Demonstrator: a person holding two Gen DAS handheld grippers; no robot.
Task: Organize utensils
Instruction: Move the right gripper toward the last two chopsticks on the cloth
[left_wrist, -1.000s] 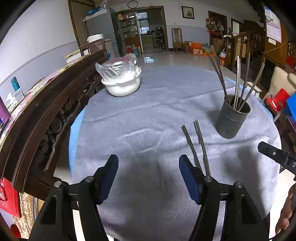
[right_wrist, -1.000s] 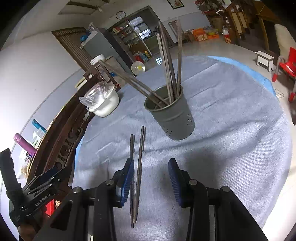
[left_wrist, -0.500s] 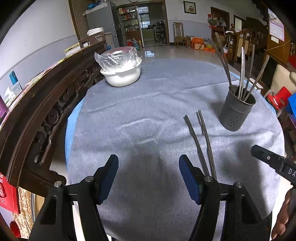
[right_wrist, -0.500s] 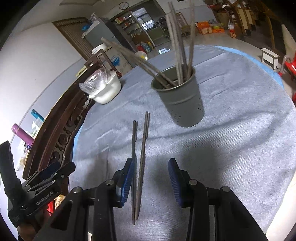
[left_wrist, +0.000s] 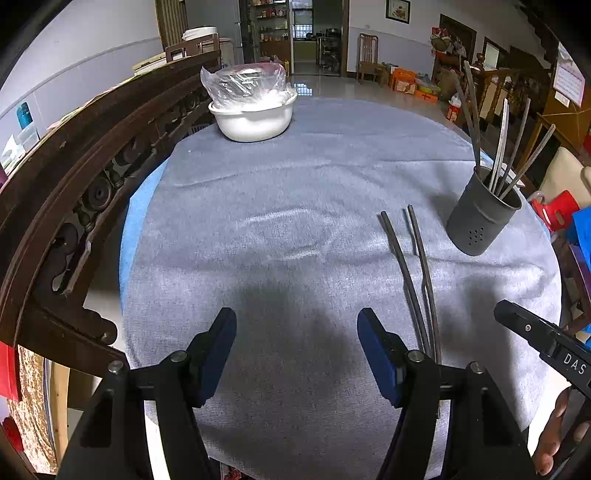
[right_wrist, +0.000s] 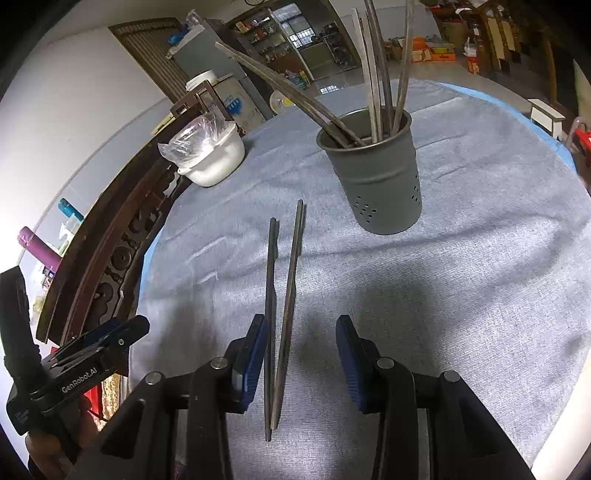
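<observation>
Two dark metal chopsticks (right_wrist: 284, 295) lie side by side on the grey cloth (right_wrist: 461, 295), their far ends pointing at a dark grey perforated holder (right_wrist: 376, 184) with several chopsticks standing in it. My right gripper (right_wrist: 301, 350) hovers open over their near ends, which run just inside its left pad without being pinched. The left wrist view has the same chopsticks (left_wrist: 410, 266) right of my left gripper (left_wrist: 297, 354), which is open over bare cloth. The holder (left_wrist: 484, 218) stands at its far right.
A white bowl under plastic wrap (left_wrist: 255, 118) sits at the table's far left edge. A carved dark wooden rail (left_wrist: 74, 184) curves along the left side. The right gripper's body (left_wrist: 543, 339) shows low right, and a hand with the left gripper (right_wrist: 88, 354) low left.
Both grippers sank toward the table and tipped further down. In the right wrist view the chopsticks and holder drew nearer. Neither jaw gap changed.
</observation>
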